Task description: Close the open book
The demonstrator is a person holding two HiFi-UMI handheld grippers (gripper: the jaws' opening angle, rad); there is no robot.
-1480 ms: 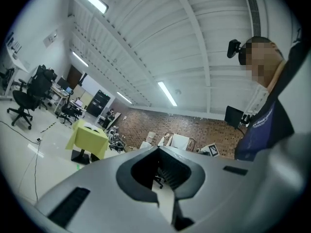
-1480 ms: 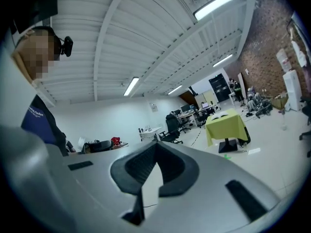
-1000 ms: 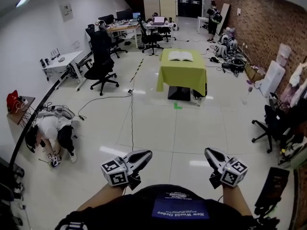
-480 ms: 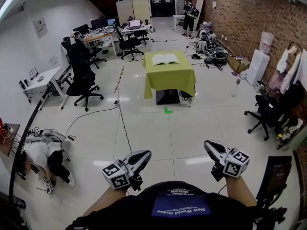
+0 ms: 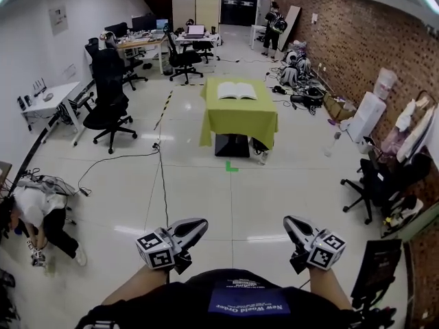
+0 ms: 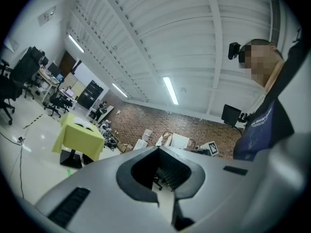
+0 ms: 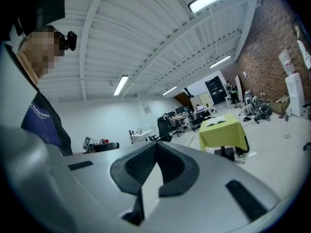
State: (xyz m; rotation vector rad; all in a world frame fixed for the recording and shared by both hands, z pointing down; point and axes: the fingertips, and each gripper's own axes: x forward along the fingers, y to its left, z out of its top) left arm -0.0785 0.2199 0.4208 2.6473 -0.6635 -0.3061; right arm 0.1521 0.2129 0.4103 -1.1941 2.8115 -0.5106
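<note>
The open book [image 5: 236, 91] lies on the green-covered desk [image 5: 236, 122], straight ahead and well apart; the left hand-held gripper [image 5: 194, 226] and right hand-held gripper [image 5: 291, 225], both pressed together and empty, seem equally far from it

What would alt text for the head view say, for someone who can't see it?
An open book lies on a green-clothed table far across an office floor. In the foreground the person's left gripper and right gripper are held out, jaws shut and empty, pointing toward it.
</note>
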